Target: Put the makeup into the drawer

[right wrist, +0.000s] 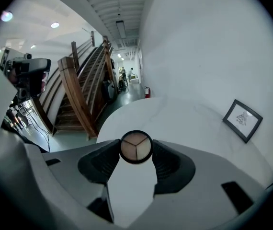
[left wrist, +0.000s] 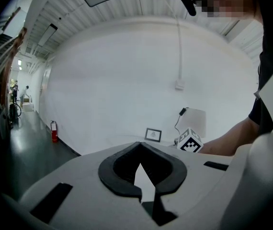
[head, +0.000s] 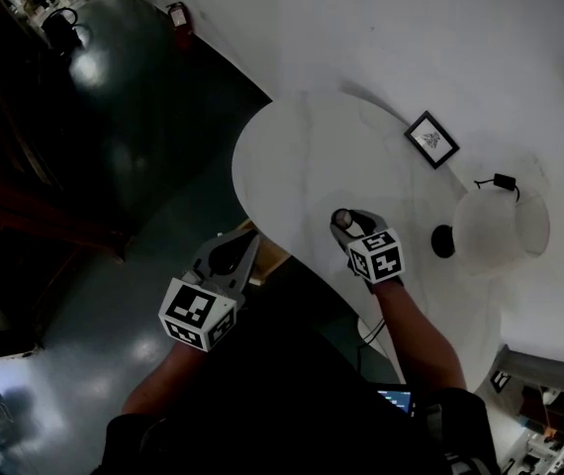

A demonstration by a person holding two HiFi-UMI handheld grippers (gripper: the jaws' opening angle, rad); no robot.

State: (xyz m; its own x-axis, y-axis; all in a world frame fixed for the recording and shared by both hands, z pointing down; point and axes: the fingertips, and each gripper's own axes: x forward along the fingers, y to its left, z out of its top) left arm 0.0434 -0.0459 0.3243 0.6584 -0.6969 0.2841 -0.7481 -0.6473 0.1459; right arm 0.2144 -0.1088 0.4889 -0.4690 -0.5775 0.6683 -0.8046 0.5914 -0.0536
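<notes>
The makeup is a small round compact [right wrist: 136, 146] with three beige shades in a black rim. My right gripper [right wrist: 136, 153] is shut on it, one pad on each side, and holds it over the white round table [head: 302, 156] near its front edge. In the head view the compact [head: 342, 218] shows at the tip of that gripper. My left gripper [head: 230, 254] hangs off the table's left front edge, beside a brown wooden part that looks like the drawer [head: 268, 257]. Its jaws meet at the tips with nothing between them [left wrist: 139, 147].
A framed picture [head: 431, 139] leans at the table's back. A lamp with a white shade [head: 500, 228] and black base [head: 443, 240] stands to the right, its cable [head: 505, 181] on the wall. Dark floor lies to the left, with a fire extinguisher [head: 177, 14] by the wall.
</notes>
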